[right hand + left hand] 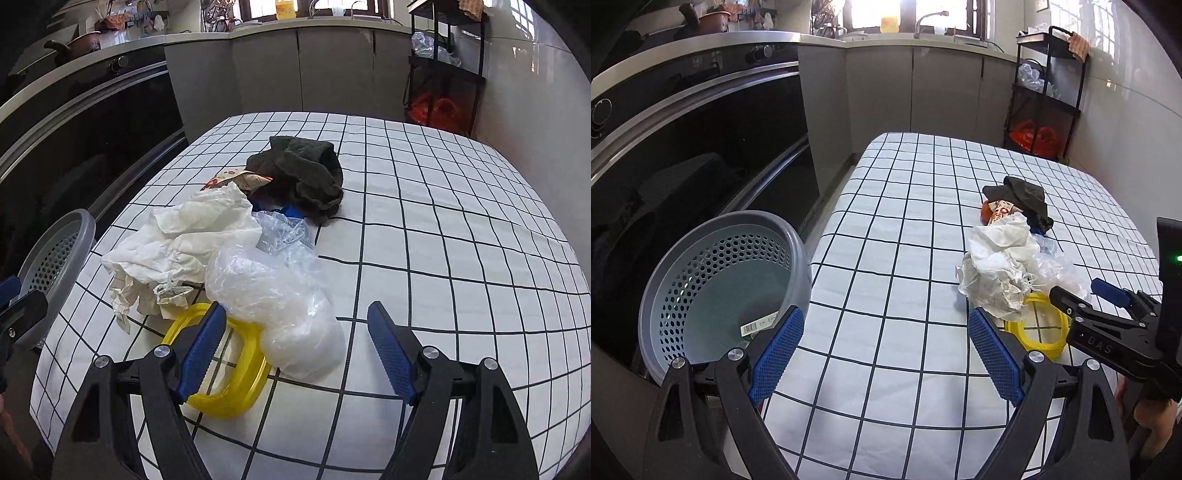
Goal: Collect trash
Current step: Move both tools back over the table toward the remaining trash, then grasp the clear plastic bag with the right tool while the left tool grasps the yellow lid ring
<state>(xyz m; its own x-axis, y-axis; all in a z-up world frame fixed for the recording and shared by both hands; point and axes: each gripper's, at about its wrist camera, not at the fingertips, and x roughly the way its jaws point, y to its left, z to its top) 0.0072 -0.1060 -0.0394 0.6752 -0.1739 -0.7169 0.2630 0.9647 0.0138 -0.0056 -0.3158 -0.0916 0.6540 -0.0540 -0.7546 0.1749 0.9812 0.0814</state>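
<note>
A heap of trash lies on the checked tablecloth (pixel 443 240): crumpled white paper (pixel 177 240), a clear plastic bag (pixel 280 295), a yellow plastic ring lid (pixel 236 395), a snack wrapper (pixel 240 179) and a dark cloth (pixel 306 170). My right gripper (pixel 295 343) is open and empty, just in front of the clear bag and over the yellow lid. My left gripper (pixel 886 350) is open and empty over the table's left part, left of the paper (pixel 997 266). A grey perforated basket (pixel 716 280) sits past the table's left edge.
A dark oven front (pixel 683 147) and grey cabinets (pixel 886 85) run along the left and back. A black shelf rack (pixel 1045 92) with bags stands at the back right beside a white wall. The right gripper (pixel 1108 325) shows in the left wrist view.
</note>
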